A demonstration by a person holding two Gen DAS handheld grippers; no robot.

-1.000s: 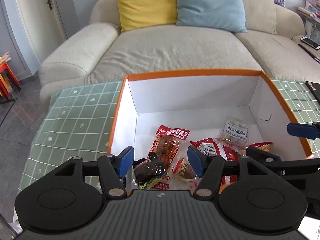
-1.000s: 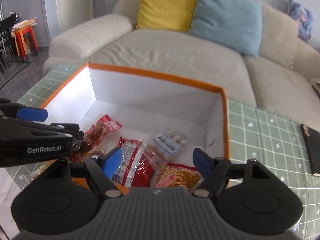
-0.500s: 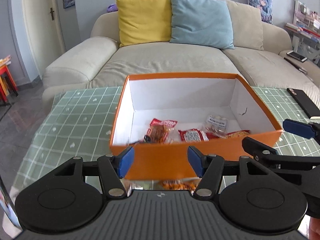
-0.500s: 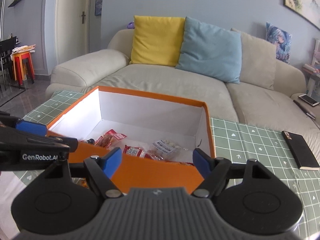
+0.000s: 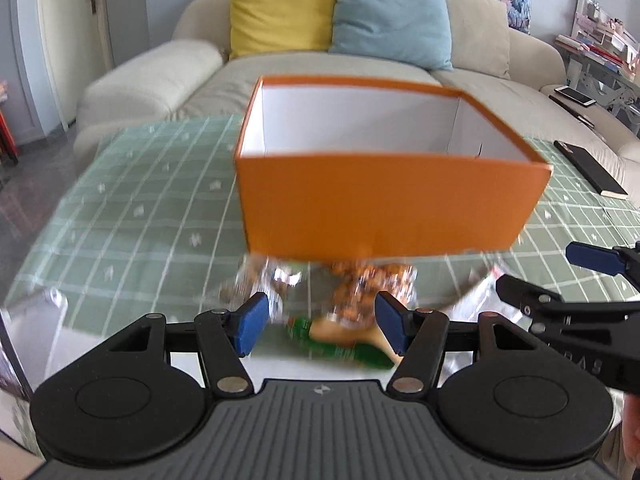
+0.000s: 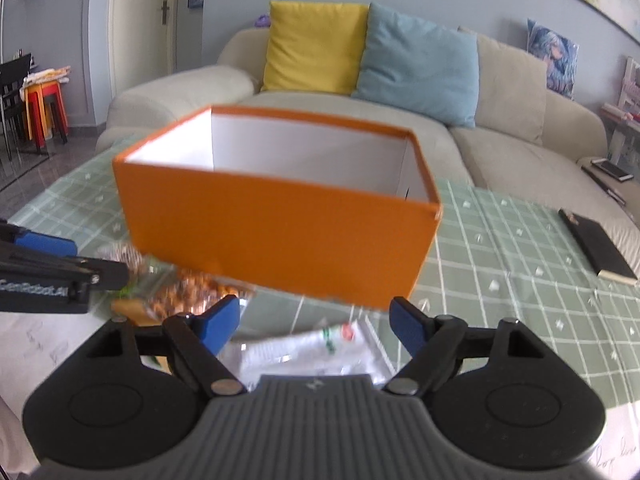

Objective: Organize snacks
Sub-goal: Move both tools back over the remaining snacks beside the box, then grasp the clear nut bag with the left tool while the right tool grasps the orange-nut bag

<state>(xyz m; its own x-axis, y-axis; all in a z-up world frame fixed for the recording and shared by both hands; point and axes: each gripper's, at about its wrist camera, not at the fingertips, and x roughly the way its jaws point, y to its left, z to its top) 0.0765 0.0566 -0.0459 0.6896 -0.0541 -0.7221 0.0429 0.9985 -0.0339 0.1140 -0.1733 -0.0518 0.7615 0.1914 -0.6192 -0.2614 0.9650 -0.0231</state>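
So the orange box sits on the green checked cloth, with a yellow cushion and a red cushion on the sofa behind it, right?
Not quite. The second cushion is light blue, not red, as the right wrist view shows. The orange box, green checked cloth, yellow cushion and sofa are as you say.

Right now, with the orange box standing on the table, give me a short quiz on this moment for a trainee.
1. True or false: the orange box has its lid on.
2. What lies on the green checked tablecloth to the right of the box? A) a black notebook B) a red cup C) a banana
3. Fill in: the packet of orange-brown snacks lies ___ the box.
Key: 1 false, the top is open. 2 A. 3 outside, on the table before the box's near wall.
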